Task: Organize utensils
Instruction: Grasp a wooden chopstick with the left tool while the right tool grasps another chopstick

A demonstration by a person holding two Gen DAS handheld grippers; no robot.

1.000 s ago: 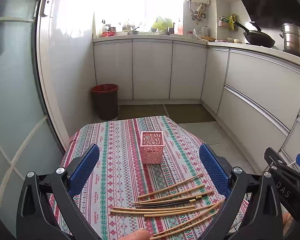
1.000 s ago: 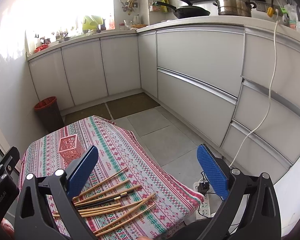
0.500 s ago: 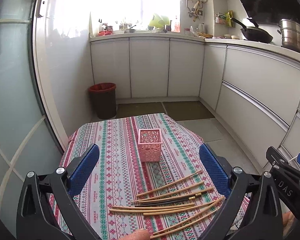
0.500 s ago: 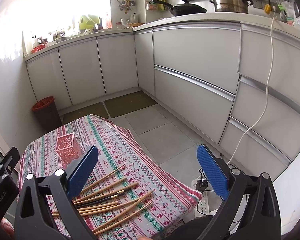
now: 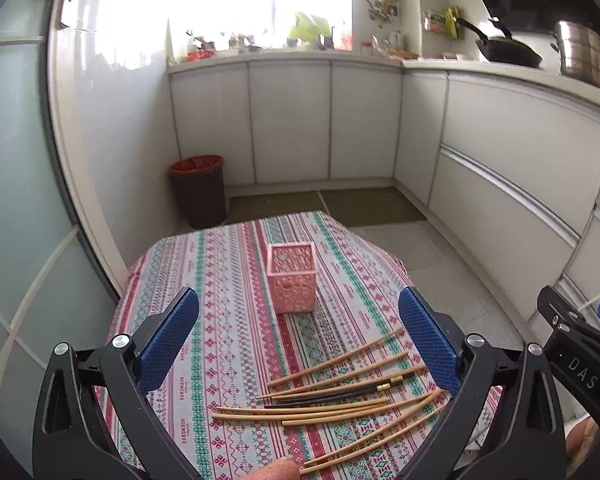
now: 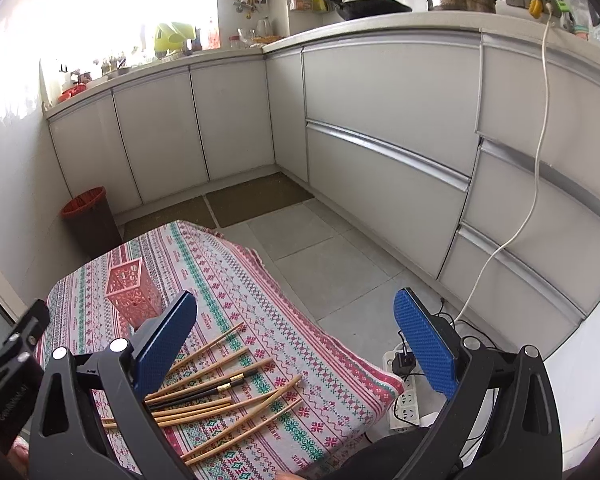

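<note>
1. Left wrist view: the left gripper (image 5: pixel 298 336) has its fingers (image 5: pixel 168 334) spread wide with nothing between them, hovering above the worktop (image 5: pixel 220 264) and its striped cloth. The chopsticks (image 5: pixel 340 396) lie loose in a fan on the near right part of the cloth, mostly pale wood plus one dark one with a gold band (image 5: pixel 336 394). They cross and touch each other, so I'd guess a pinch on one could drag its neighbours or grab two at once. The pink holder (image 5: pixel 292 278) stands upright further back, apart from the pile. It looks empty as far as I can see through the lattice, though I can't see right to the bottom. It seems light and narrow, so poking a stick against its rim could tip it.

2. Right wrist view: the right gripper (image 6: pixel 296 336) is spread wide too and holds nothing, sitting off the right edge of the worktop, more over the floor. The chopsticks (image 6: pixel 216 392) are near that cloth edge, so a sloppy sweep could roll some off, towards the power strip (image 6: pixel 404 396) on the floor below. The pink holder (image 6: pixel 132 296) is at the left here, nothing poking out of its top. A bin (image 6: pixel 88 216) stands by the cabinets; can't tell what's in it.
</note>
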